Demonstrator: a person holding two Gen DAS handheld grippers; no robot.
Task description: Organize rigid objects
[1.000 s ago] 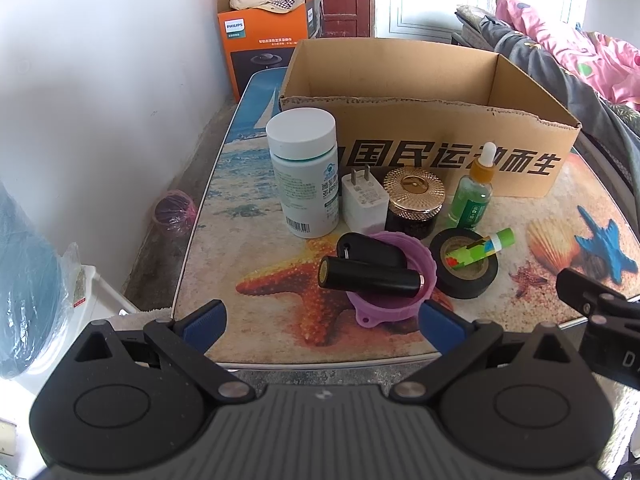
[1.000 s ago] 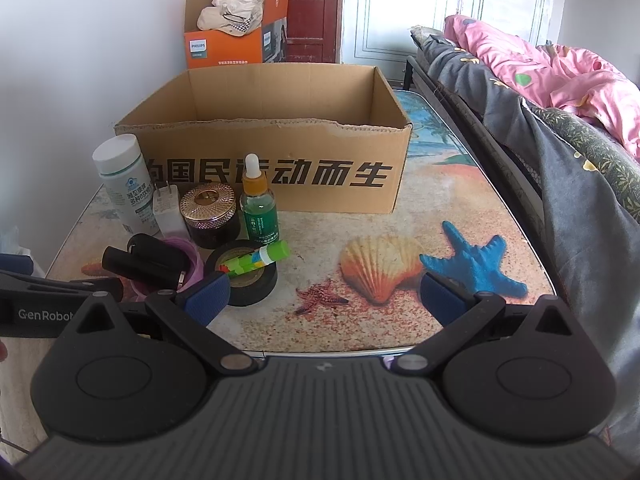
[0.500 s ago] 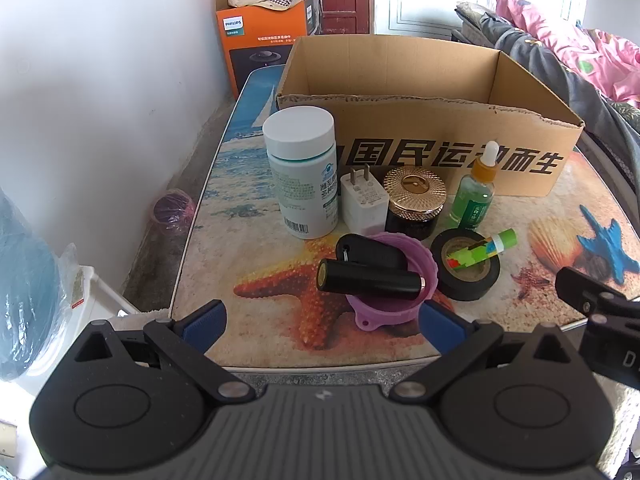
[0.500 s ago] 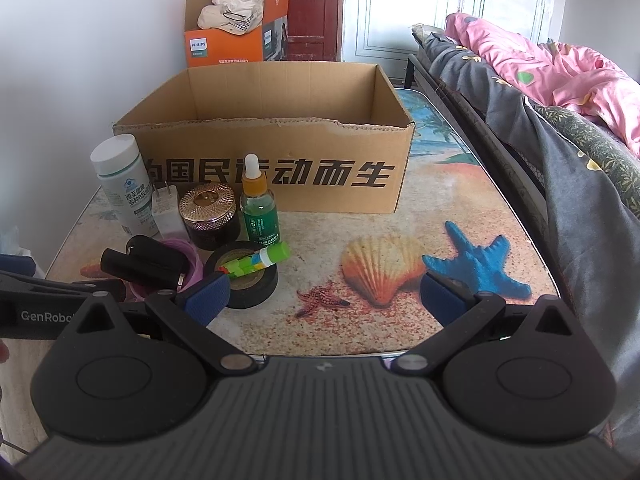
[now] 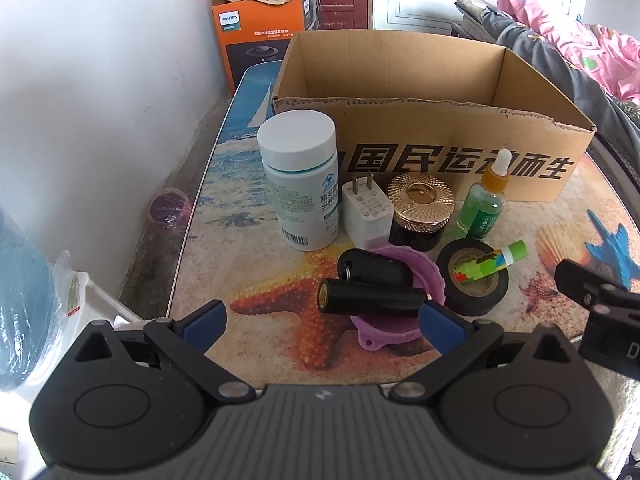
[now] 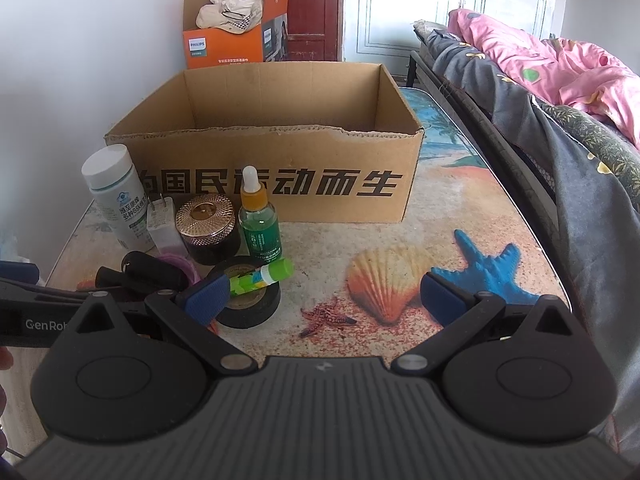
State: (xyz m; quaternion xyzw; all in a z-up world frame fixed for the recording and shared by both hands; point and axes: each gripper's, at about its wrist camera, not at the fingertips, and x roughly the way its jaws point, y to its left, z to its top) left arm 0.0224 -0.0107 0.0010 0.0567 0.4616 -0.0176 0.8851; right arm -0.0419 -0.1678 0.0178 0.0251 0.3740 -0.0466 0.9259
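Hovering wide open and empty at the worktop's [image 5: 248,240] near edge, the left tongs [image 5: 320,318] face a black cylinder [image 5: 370,301]; the right tongs [image 6: 322,295], equally spread, hold nothing beside the tape roll [image 6: 250,304].

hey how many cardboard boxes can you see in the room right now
2. The open brown cardboard box stands on the table behind the small items; the orange box with cloth on top sits beyond it by the door. Others may be hidden.
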